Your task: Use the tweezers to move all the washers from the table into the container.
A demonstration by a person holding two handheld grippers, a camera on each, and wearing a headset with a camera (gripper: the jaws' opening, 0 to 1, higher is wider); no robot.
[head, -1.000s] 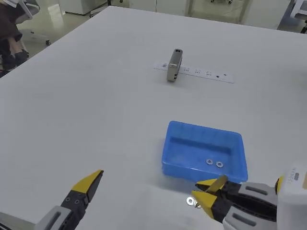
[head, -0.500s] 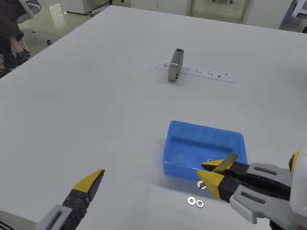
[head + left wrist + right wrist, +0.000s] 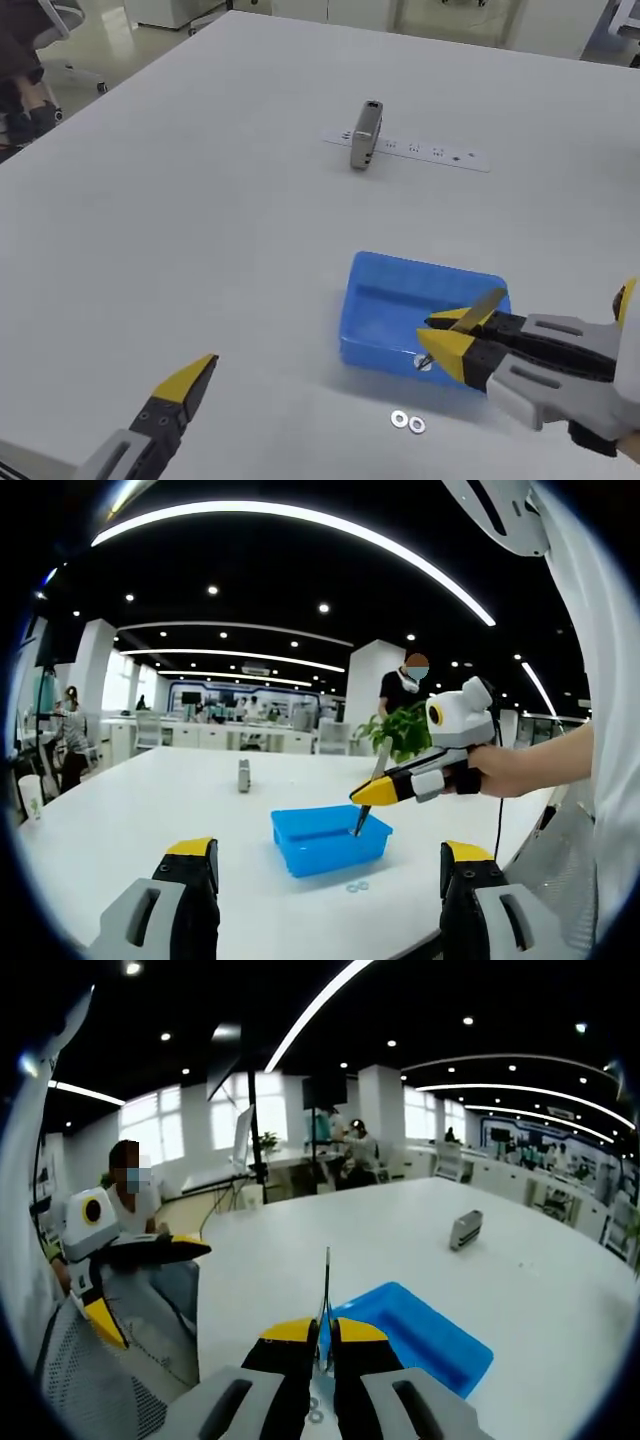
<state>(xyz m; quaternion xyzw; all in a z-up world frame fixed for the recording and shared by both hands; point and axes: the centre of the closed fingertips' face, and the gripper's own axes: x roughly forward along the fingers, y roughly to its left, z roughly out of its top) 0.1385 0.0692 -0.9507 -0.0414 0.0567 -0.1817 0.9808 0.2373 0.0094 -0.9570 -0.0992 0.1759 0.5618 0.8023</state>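
Two washers (image 3: 400, 419) lie touching each other on the table (image 3: 200, 220), just on my side of the right gripper (image 3: 441, 337) and a little below its nose. A third washer (image 3: 424, 364) looks pinched in the tip of the tweezers (image 3: 484, 306). I judge it held, though it is too small to be sure.

The right gripper's jaws are squeezed nearly together around the tweezers' shank. The tweezers' long axis runs down and leftward out of the jaws. Their tip sits at the near wall of the blue container (image 3: 420, 264), so the basin lies just beyond the tip, away from me.

The left gripper (image 3: 328, 852) has its jaws spread wide and holds nothing. It is well apart to the left, so the right one is far nearer both the container and the loose pair.
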